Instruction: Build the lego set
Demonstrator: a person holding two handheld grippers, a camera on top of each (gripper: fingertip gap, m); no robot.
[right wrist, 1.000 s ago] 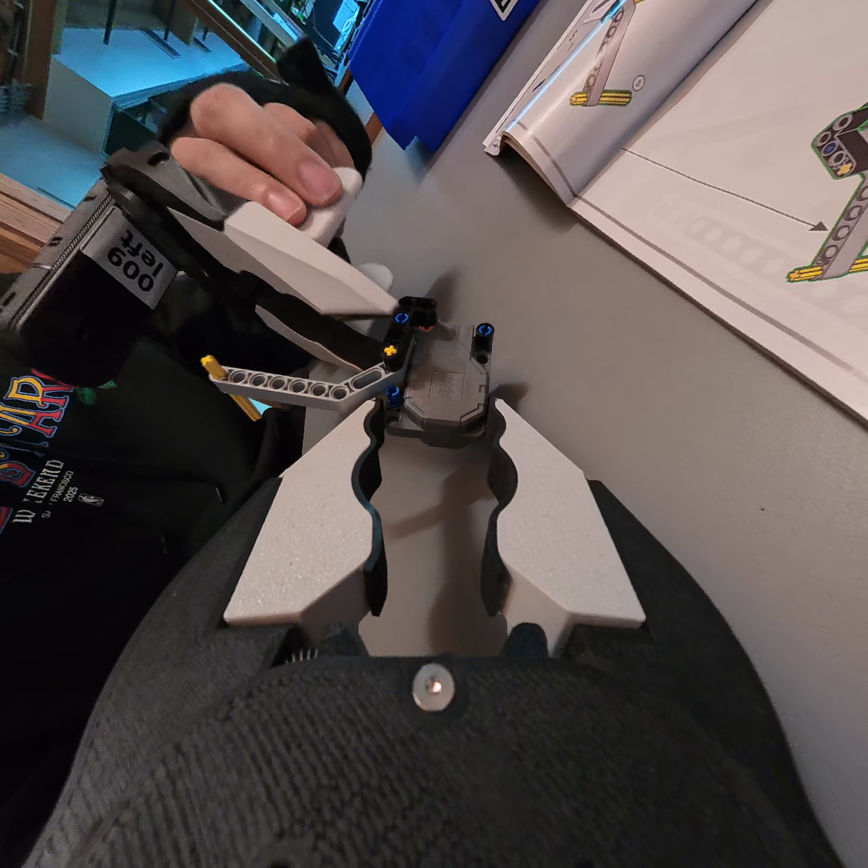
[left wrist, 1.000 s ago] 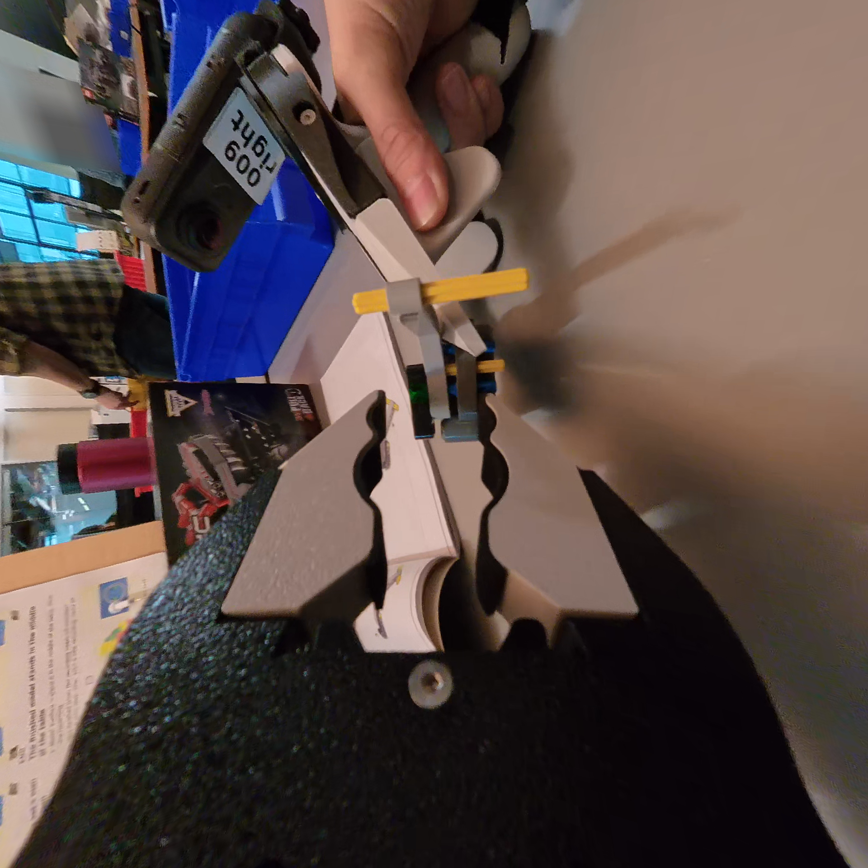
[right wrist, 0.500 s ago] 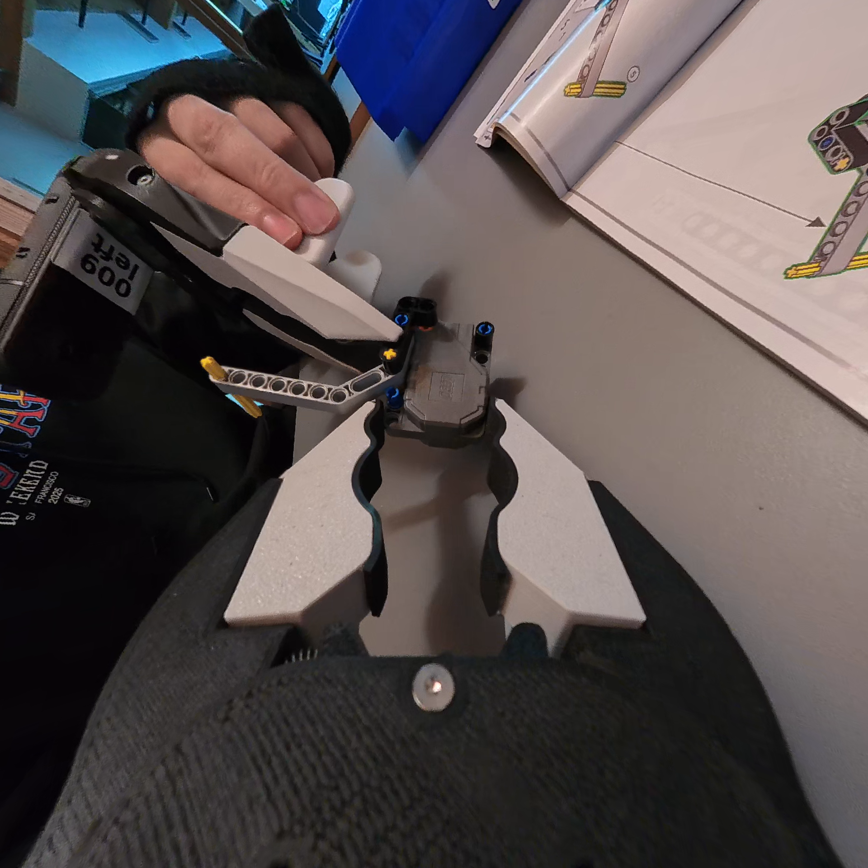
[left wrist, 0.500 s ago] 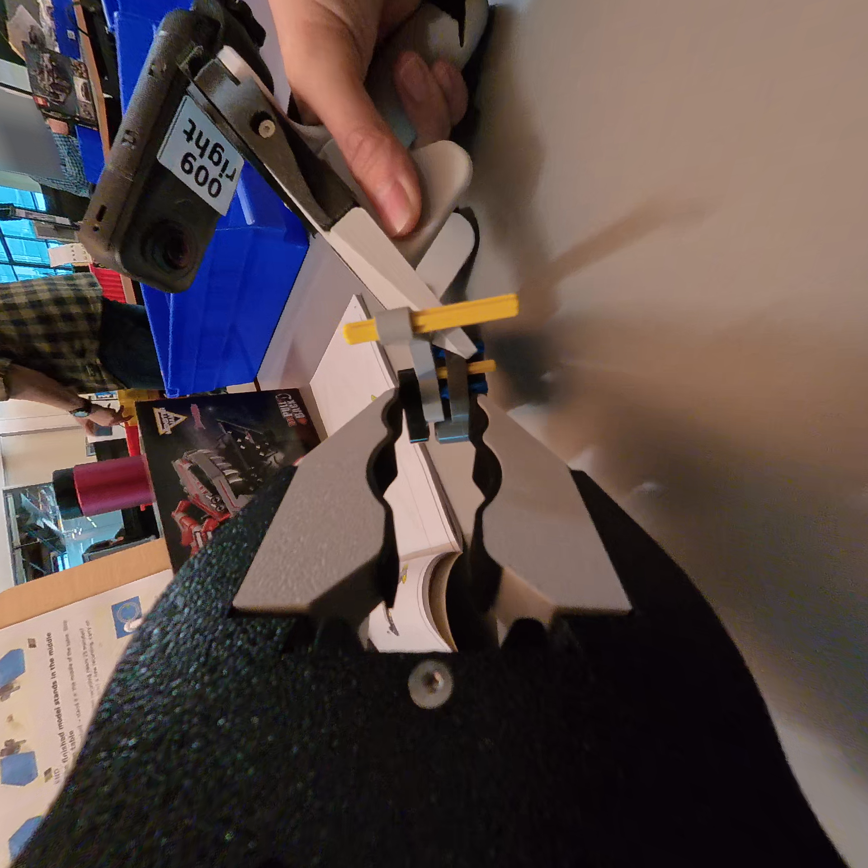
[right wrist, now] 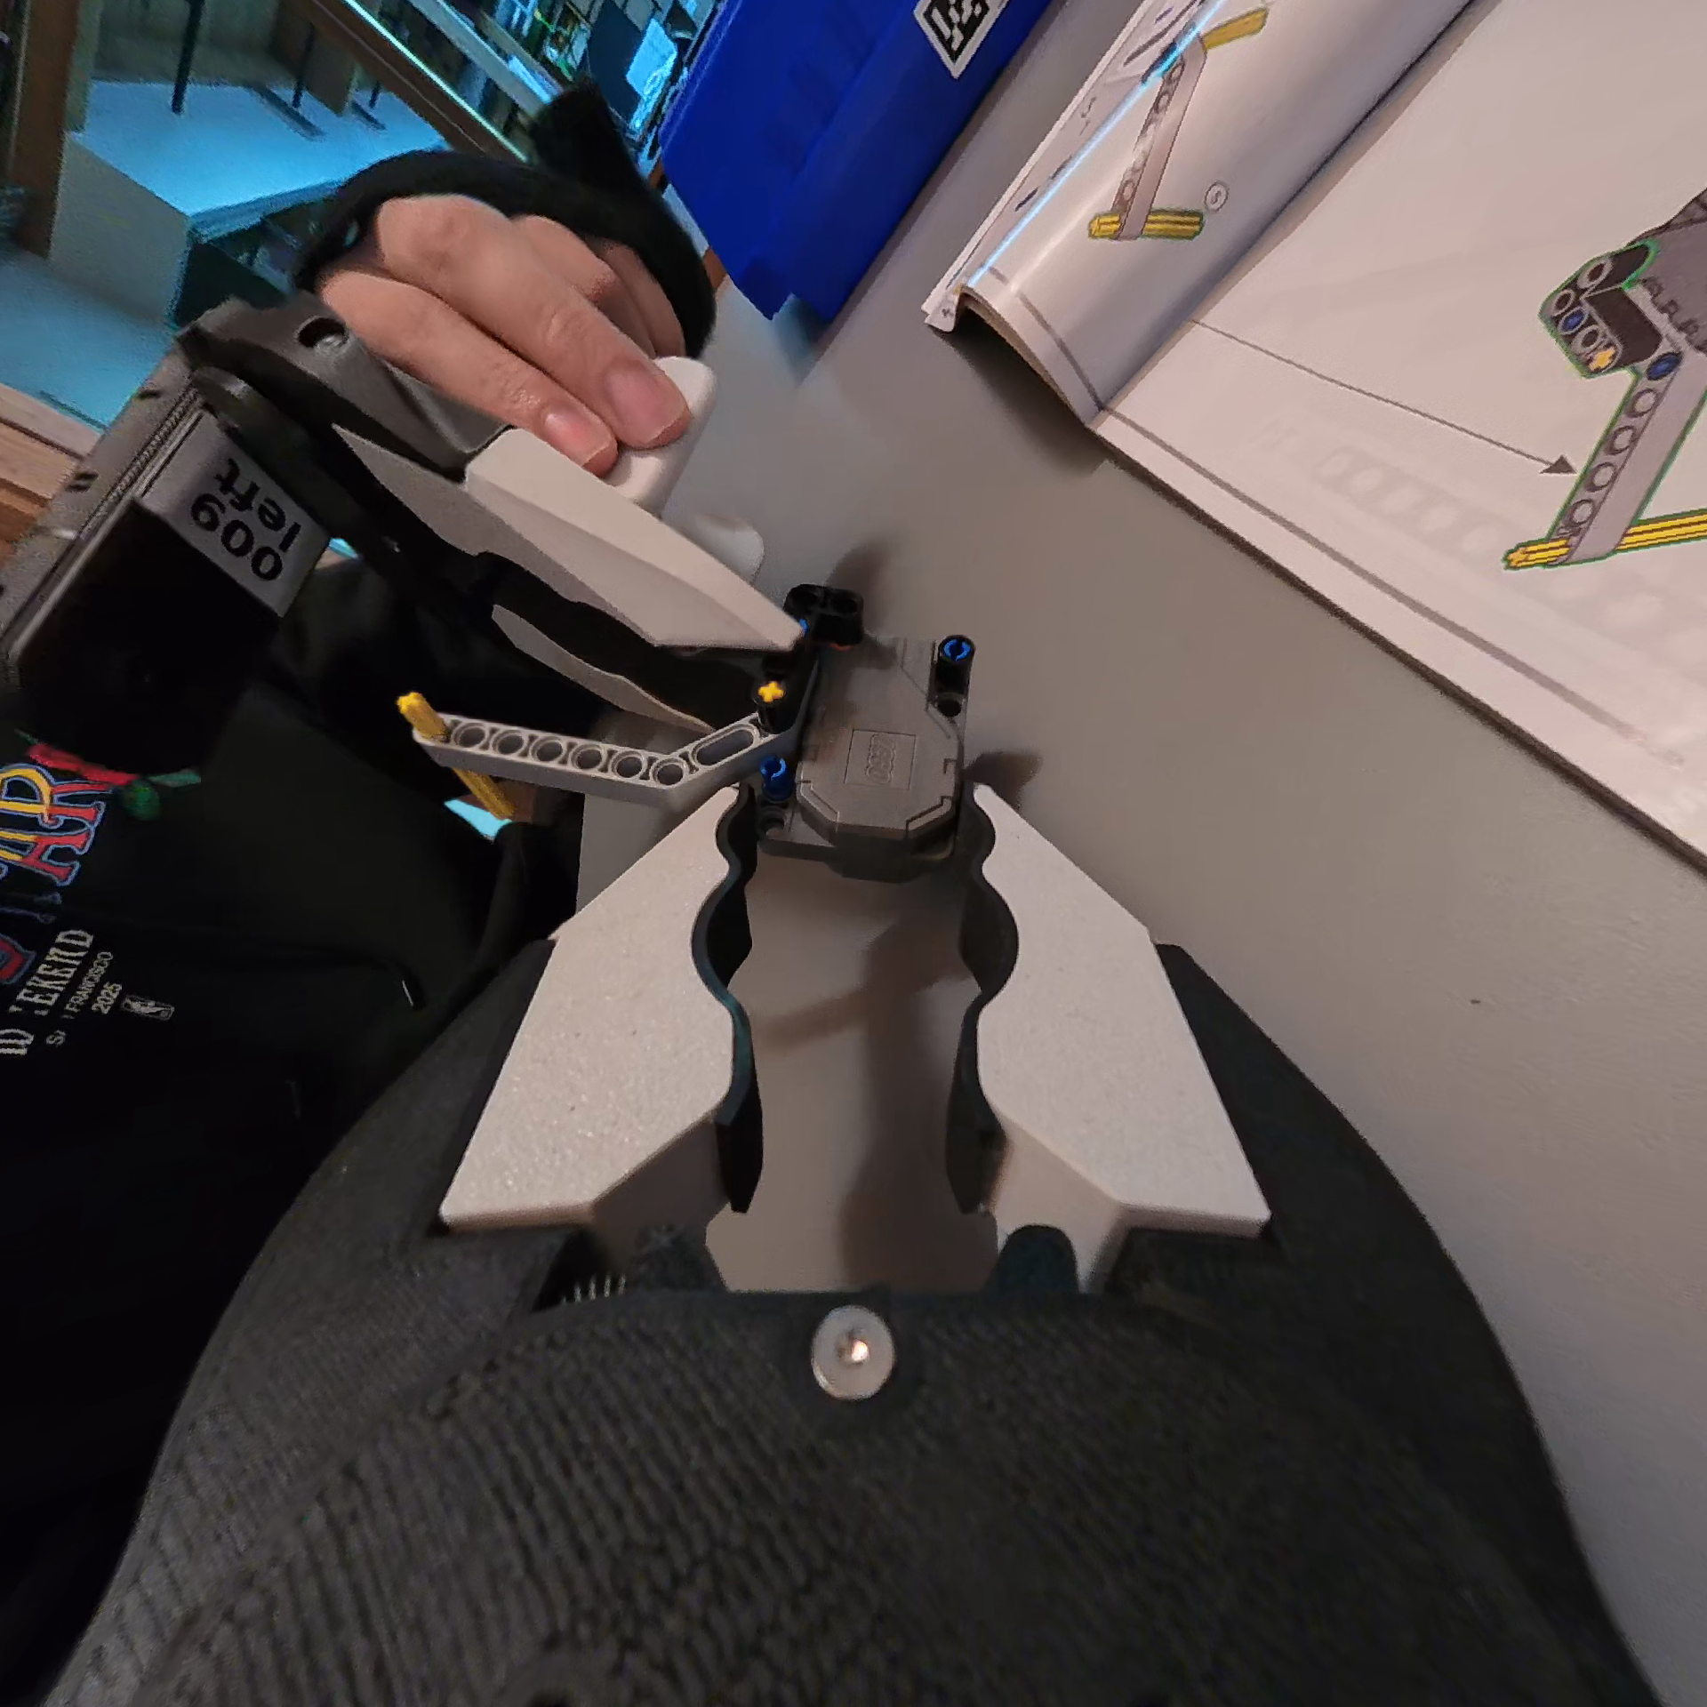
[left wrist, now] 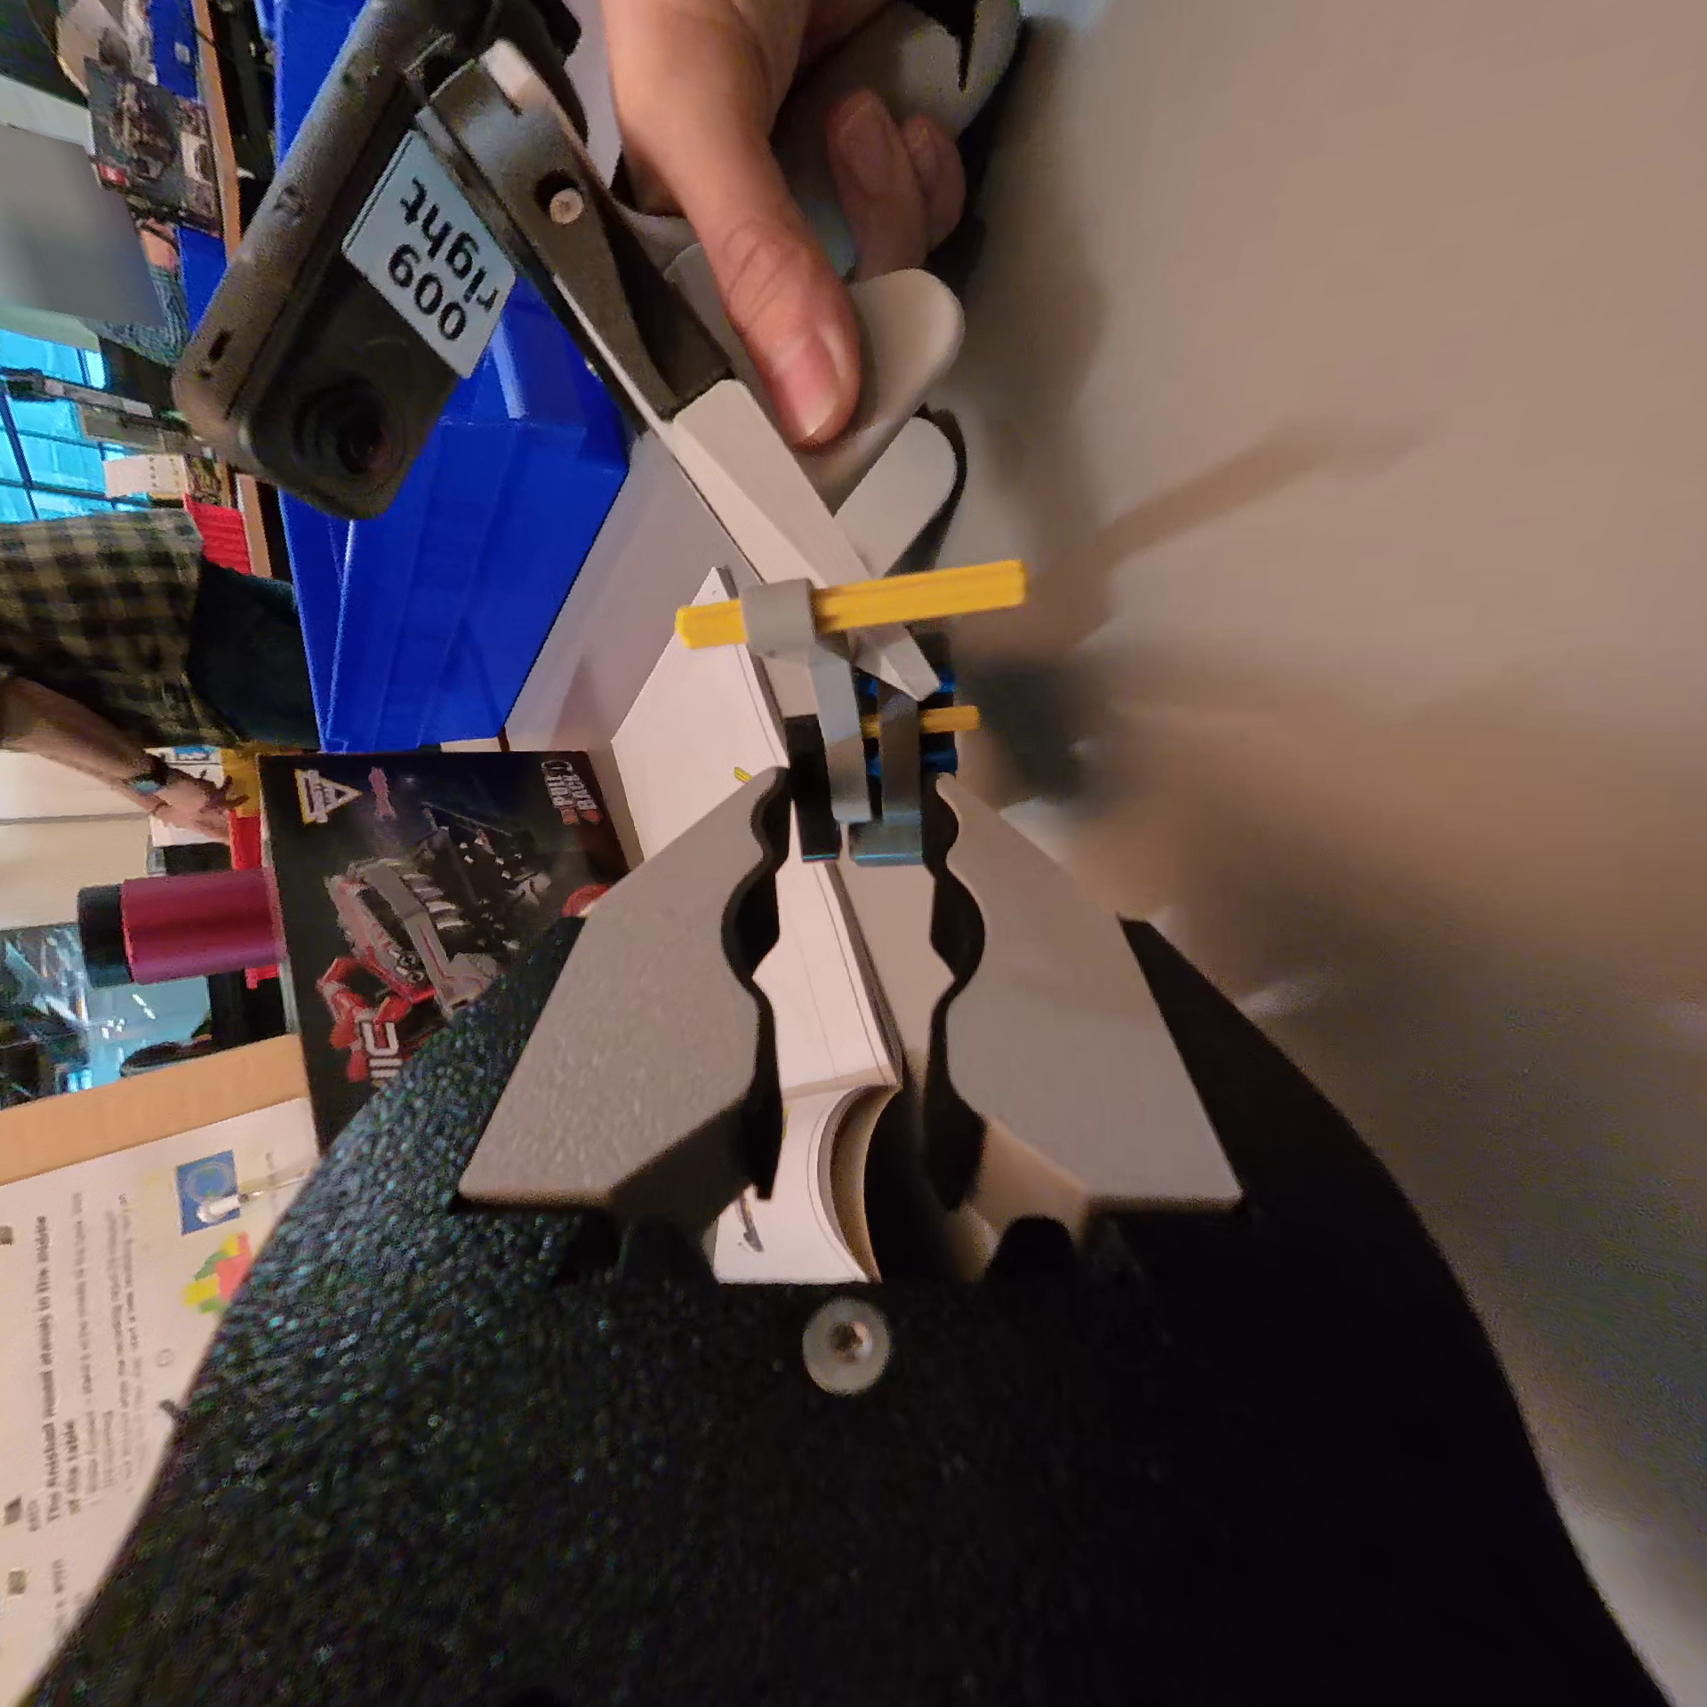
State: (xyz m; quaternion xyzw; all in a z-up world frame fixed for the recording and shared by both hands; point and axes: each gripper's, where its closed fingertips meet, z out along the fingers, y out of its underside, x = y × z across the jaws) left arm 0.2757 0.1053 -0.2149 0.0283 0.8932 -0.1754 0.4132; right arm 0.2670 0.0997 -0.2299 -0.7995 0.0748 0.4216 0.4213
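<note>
In the right wrist view my right gripper is shut on a dark grey motor block just above the grey table. A bent light grey beam is joined to the block's left side and carries a yellow axle at its far end. A black connector sits at the block's top left corner. My left gripper comes in from the left and pinches there. In the left wrist view my left gripper is shut on the black piece and the beam, with the yellow axle above.
An open instruction booklet lies at the right and shows between the fingers in the left wrist view. Blue bins stand behind it. A set box, a maroon bottle and a person in a plaid sleeve are beyond. The grippers are tip to tip, or close to it.
My left gripper's jaws have narrowed onto the black piece and the beam. My right gripper keeps hold of the motor block, and the assembly has barely shifted.
</note>
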